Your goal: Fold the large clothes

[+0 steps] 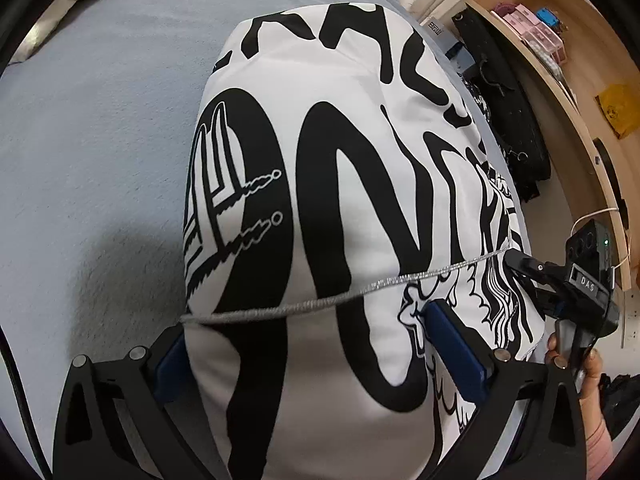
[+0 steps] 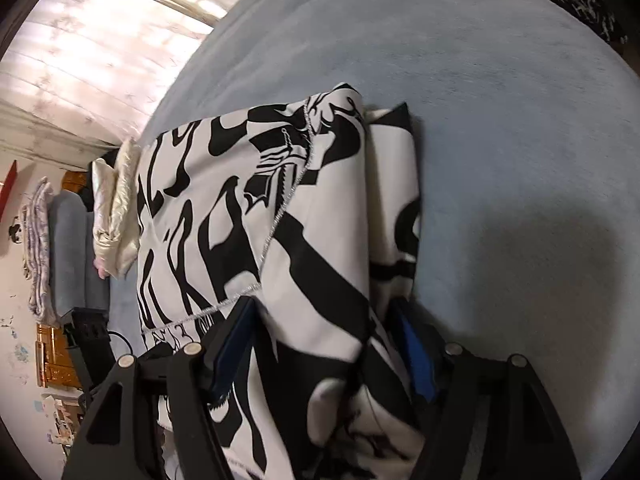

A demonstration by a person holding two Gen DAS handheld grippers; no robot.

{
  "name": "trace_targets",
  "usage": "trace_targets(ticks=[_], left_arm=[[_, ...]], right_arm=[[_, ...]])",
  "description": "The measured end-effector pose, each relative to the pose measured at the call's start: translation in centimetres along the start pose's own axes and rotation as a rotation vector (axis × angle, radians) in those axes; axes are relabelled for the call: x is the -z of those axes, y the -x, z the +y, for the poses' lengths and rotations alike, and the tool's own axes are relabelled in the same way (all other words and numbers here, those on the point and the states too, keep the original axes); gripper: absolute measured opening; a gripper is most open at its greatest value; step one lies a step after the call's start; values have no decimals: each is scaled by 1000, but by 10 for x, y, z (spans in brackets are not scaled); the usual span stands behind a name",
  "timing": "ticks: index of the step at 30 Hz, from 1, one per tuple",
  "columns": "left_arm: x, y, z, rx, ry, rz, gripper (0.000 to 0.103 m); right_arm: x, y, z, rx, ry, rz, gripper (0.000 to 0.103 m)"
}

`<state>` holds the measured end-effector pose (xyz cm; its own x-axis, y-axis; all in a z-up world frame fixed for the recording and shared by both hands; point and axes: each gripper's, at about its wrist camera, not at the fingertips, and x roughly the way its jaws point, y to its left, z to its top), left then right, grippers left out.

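Both claws, left gripper [image 1: 316,344] and right gripper [image 2: 324,344], clench the garment [image 1: 340,160]: soft, limp, light; hold by hem corners.

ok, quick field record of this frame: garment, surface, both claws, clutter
garment: white cloth with black print, silver trim line across it, partly folded
surface: grey-blue bed cover
left claw: fingers spread, garment between them, grip not confirmed
right claw: garment bunched between its fingers, grip not confirmed; also seen at the garment's edge in the left wrist view
clutter: cream pillow beyond the garment; wooden shelf beside the bed
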<state>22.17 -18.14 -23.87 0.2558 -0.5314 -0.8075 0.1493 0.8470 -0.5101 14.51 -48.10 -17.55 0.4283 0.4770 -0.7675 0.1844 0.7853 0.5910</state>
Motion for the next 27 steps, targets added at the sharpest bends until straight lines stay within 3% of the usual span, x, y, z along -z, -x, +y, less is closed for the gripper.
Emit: trace_targets(ticks=[10,12,16,19,22,24,27], left_arm=[[-2,-13,2,-5,-3,-43,103],[-2,-14,1,-5,-4,-50,103],[0,-11,1,-15,-6,-53,102],[2,-2,1,-26,15,-70,91],[4,15,-1,-20,19,-107,69],[6,29,-6,-17,-5,-130,53],[14,51,-9,-49,-34,-153,48]], right_arm=[[-4,-4,-5,-42,9,-63,71],[1,-2,-2,-21,22,-87,69],[12,1,13,34,34,-131,54],[19,6,27,56,12,-158,40],[28,17,49,65,42,-186,26],[36,25,74,81,90,-207,22],[53,33,118,122,171,-226,19]])
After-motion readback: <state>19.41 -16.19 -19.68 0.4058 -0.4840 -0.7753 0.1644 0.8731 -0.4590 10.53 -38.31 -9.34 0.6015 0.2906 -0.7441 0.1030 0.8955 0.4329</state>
